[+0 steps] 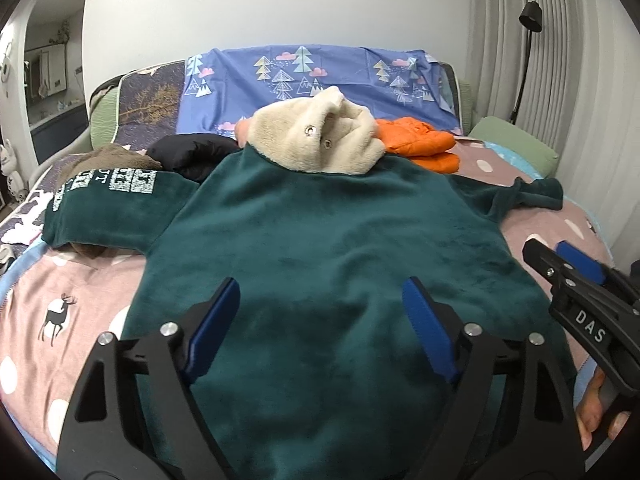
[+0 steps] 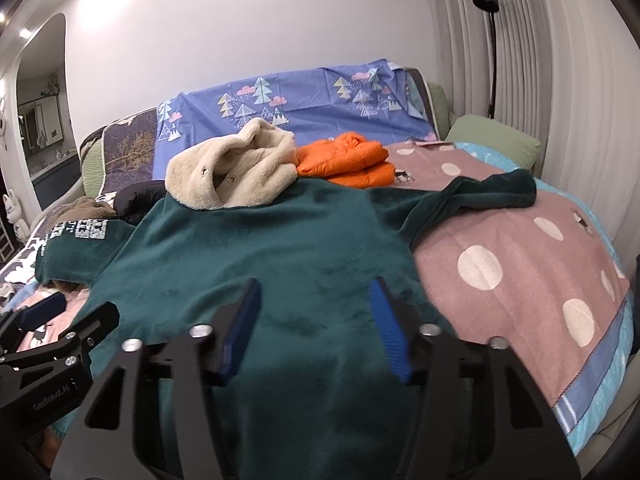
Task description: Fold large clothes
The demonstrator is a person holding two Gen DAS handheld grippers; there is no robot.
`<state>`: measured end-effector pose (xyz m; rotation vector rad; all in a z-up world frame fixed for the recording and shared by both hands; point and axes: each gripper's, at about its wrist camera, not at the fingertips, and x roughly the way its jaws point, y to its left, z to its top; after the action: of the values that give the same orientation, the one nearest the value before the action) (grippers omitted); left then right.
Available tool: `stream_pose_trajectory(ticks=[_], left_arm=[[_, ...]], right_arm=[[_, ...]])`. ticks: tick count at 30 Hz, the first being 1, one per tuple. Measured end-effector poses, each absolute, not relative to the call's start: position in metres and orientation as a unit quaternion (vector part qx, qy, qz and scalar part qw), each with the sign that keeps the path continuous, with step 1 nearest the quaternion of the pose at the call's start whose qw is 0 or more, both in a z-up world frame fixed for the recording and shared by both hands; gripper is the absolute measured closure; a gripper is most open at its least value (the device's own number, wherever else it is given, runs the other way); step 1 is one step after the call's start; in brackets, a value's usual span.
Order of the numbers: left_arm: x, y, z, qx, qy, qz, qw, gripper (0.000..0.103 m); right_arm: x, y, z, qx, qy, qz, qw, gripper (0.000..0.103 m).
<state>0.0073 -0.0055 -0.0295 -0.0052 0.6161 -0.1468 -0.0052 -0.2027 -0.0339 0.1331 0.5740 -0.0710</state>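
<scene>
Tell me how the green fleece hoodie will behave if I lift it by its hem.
The green fleece hoodie looks plush and limp, so it will probably drape and sag. Its cream hood looks bulky and may drag. The sleeve lies crumpled and will likely trail.

"DAS" on the right tool (image 1: 560,256); "GenRobot.AI" on the left tool (image 2: 60,312)

Garment: dark green fleece hoodie (image 1: 320,248), cream hood (image 1: 320,136)
Pose: spread flat, sleeves out
Place: bed (image 1: 40,320) middle, hem at near edge
</scene>
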Motion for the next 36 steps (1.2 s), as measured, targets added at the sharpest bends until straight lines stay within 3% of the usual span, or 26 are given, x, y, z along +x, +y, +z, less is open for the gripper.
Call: stream_pose_trajectory(ticks=[3, 7, 26, 36], left_arm=[[0.008, -0.005, -0.031, -0.005, 0.307, -0.077, 0.949, 0.03], [0.01, -0.006, -0.034, -0.006, 0.315, -0.083, 0.945, 0.041], [0.033, -0.011, -0.023, 0.023, 0.31, -0.058, 0.949, 0.037], [0.154, -0.021, 0.015, 0.053, 0.317, -0.042, 0.946, 0.045]], right_arm=[[-0.004, -0.202, -0.036, 0.068, 0.287, -0.028, 0.955, 0.065], [-0.005, -0.198, -0.036, 0.068, 0.287, -0.02, 0.955, 0.067], [0.012, -0.198, -0.037, 0.053, 0.297, -0.008, 0.954, 0.067], [0.129, -0.228, -0.023, 0.047, 0.355, 0.072, 0.931, 0.064]])
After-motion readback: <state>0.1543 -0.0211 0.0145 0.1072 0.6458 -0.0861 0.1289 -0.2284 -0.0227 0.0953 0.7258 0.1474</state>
